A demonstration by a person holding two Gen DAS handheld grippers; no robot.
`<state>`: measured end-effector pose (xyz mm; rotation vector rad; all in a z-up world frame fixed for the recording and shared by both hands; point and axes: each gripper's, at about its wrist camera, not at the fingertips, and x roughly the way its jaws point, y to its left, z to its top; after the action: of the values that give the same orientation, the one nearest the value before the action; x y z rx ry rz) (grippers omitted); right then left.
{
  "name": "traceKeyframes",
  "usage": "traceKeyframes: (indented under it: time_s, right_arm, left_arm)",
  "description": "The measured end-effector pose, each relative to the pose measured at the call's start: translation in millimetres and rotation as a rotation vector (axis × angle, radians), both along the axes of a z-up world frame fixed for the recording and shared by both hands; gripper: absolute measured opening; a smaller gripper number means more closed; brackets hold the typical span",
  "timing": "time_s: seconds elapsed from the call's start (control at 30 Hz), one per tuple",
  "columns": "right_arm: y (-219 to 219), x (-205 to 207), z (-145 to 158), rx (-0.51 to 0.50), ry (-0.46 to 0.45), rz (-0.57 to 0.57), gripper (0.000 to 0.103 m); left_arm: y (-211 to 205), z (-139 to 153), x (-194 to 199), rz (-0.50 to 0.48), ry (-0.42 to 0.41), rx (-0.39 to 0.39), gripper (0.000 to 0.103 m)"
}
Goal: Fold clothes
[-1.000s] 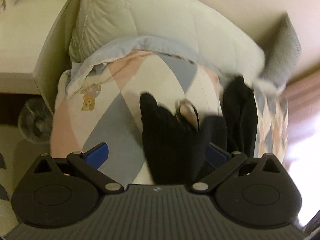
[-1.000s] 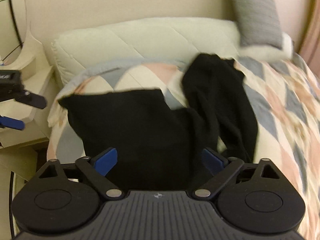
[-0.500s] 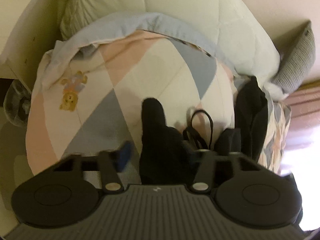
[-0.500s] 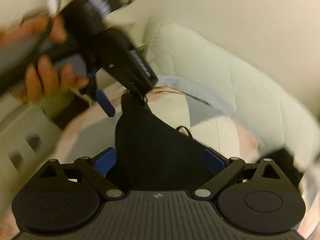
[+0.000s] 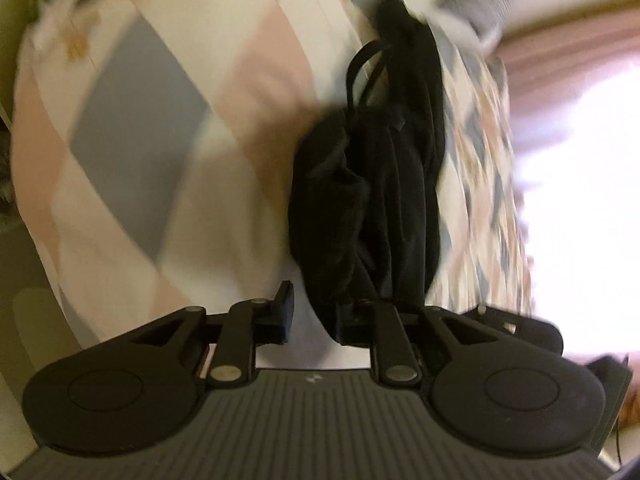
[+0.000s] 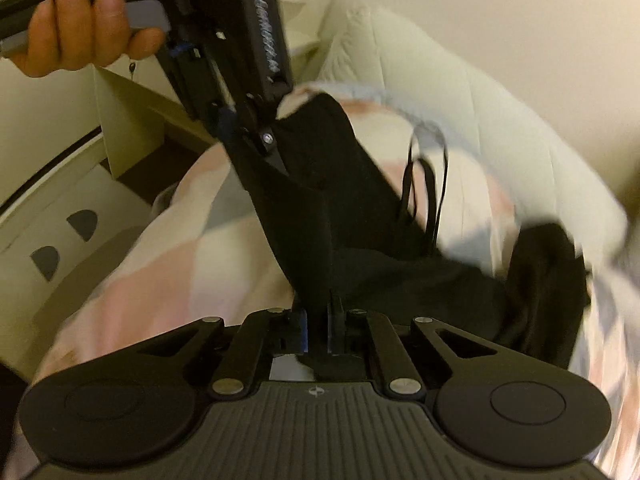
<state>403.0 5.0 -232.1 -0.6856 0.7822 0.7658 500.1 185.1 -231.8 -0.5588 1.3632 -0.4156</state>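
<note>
Here both tongs, left [image 5: 316, 316] and right [image 6: 317, 328], are closing on the black garment [image 6: 320, 216]; we keep its edge taut while folding.

black garment [image 5: 372, 200]; pink-grey-cream diamond quilt [image 5: 168, 128].

Patchwork quilt [image 5: 168, 128] of pink, grey and cream diamonds filling the centre, small yellow cartoon print [image 5: 76, 46] at ten o'clock (blurred), pale quilted pillow [image 6: 460, 92] at two o'clock, cream cabinet [image 6: 48, 216] with half-moon cutouts at nine o'clock, pink curtain [image 5: 560, 64] at two o'clock
</note>
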Motion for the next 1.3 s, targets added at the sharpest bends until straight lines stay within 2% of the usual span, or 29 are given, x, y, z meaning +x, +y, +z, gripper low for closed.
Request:
traceKeyframes:
  time_s: [0.17, 0.27, 0.3, 0.33, 0.4, 0.47, 0.53, 0.57, 0.6, 0.63, 0.7, 0.77, 0.9, 0.97, 1.07, 1.2, 1.3]
  right_arm:
    - [-35, -53, 5, -0.032, 0.049, -0.117, 0.008]
    - [-56, -83, -6, -0.071, 0.086, -0.175, 0.007]
    - [-64, -92, -11, -0.083, 0.099, -0.193, 0.007]
    - [-69, -98, -16, -0.095, 0.111, -0.216, 0.007]
    - [-79, -107, -30, -0.138, 0.125, -0.262, 0.007]
    - [-89, -112, -43, -0.176, 0.118, -0.307, 0.008]
    - [-94, -107, -57, -0.208, 0.146, -0.381, 0.018]
    - [-94, -105, -64, -0.229, 0.158, -0.417, 0.027]
    - [-95, -106, -69, -0.252, 0.173, -0.449, 0.046]
    - [-95, -106, -75, -0.259, 0.196, -0.489, 0.054]
    - [-100, -110, -81, -0.183, 0.265, -0.598, 0.057]
    - [-119, -117, -82, -0.026, 0.38, -0.779, 0.066]
    - [-163, -139, -92, 0.471, 0.622, -1.223, 0.074]
    - [-177, -150, -102, 0.669, 0.684, -1.382, 0.078]
    - [-183, -165, -120, 0.866, 0.71, -1.544, 0.084]
    - [-171, -168, -144, 1.011, 0.736, -1.642, 0.087]
    - [-159, -159, -166, 1.071, 0.739, -1.678, 0.088]
  left_arm:
    - [-32, -4, -49, -0.135, 0.05, -0.003, 0.025]
    - [-40, -2, -68, -0.183, 0.063, -0.023, 0.031]
    - [-42, -1, -71, -0.197, 0.058, -0.018, 0.03]
    - [-44, 2, -72, -0.211, 0.04, 0.008, 0.027]
    - [-45, 8, -69, -0.249, -0.009, 0.063, 0.028]
    - [-42, 12, -61, -0.268, -0.038, 0.078, 0.033]
    - [-39, 10, -45, -0.26, -0.065, 0.112, 0.04]
    - [-40, 7, -34, -0.252, -0.082, 0.143, 0.041]
    - [-40, 4, -23, -0.242, -0.094, 0.159, 0.041]
    - [-42, 0, -10, -0.23, -0.101, 0.155, 0.041]
    - [-45, -6, 16, -0.203, -0.111, 0.139, 0.05]
    - [-52, -12, 46, -0.173, -0.126, 0.096, 0.065]
    - [-72, -22, 105, -0.155, -0.148, 0.01, 0.075]
    - [-85, -29, 133, -0.166, -0.155, -0.023, 0.084]
    - [-110, -43, 164, -0.229, -0.17, -0.019, 0.088]
    - [-141, -73, 178, -0.387, -0.142, -0.004, 0.089]
    - [-154, -87, 170, -0.492, -0.14, -0.001, 0.069]
